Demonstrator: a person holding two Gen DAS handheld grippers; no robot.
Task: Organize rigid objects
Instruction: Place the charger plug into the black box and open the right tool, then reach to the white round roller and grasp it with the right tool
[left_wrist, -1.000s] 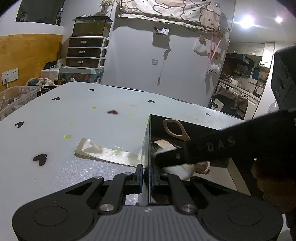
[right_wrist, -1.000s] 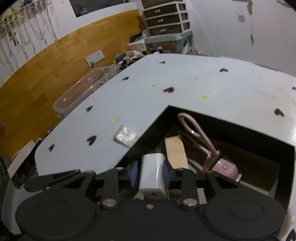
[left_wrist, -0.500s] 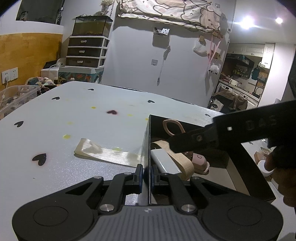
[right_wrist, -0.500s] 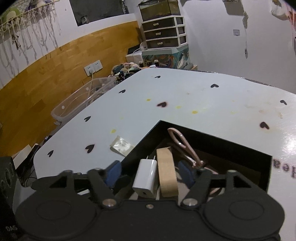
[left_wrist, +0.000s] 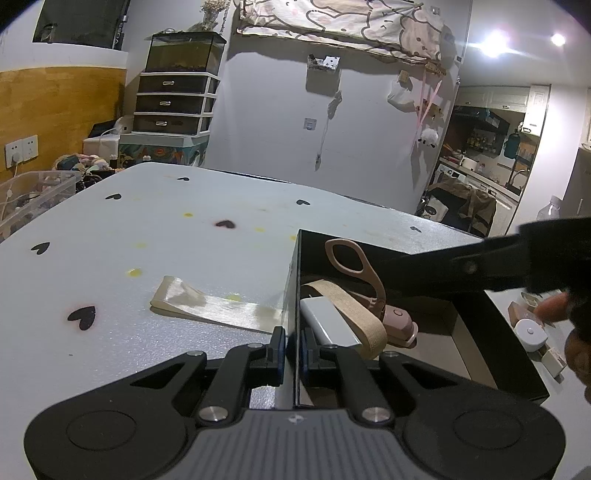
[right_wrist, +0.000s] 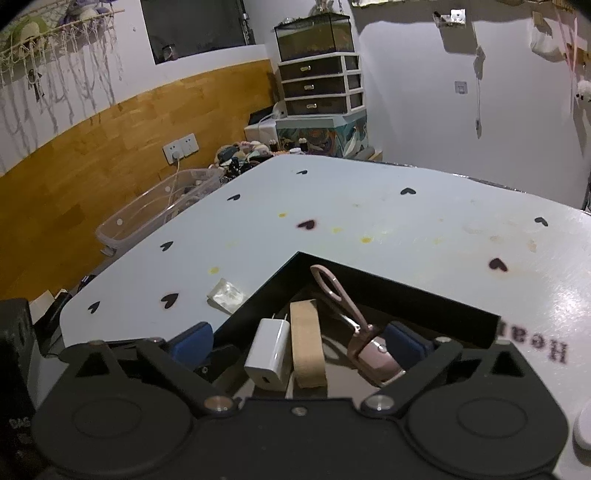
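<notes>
A black open box (left_wrist: 498, 332) (right_wrist: 388, 284) sits on the white table. Inside lie a white charger (right_wrist: 267, 350) (left_wrist: 328, 325), a tan tape roll (right_wrist: 306, 343) (left_wrist: 354, 314) and a pink tool with a loop handle (right_wrist: 351, 314) (left_wrist: 369, 280). My left gripper (left_wrist: 293, 345) is shut on the box's left wall. My right gripper (right_wrist: 299, 341) is open wide and empty above the box; its dark arm (left_wrist: 480, 269) crosses the left wrist view.
A flat clear packet (left_wrist: 214, 308) (right_wrist: 227, 295) lies on the table left of the box. Small white items (left_wrist: 532, 334) sit right of the box. A clear bin (right_wrist: 155, 214) stands off the table's far left edge.
My right gripper let go of the white charger inside the box, opened wide, then lifted up and back. My left gripper kept its hold on the box wall.
</notes>
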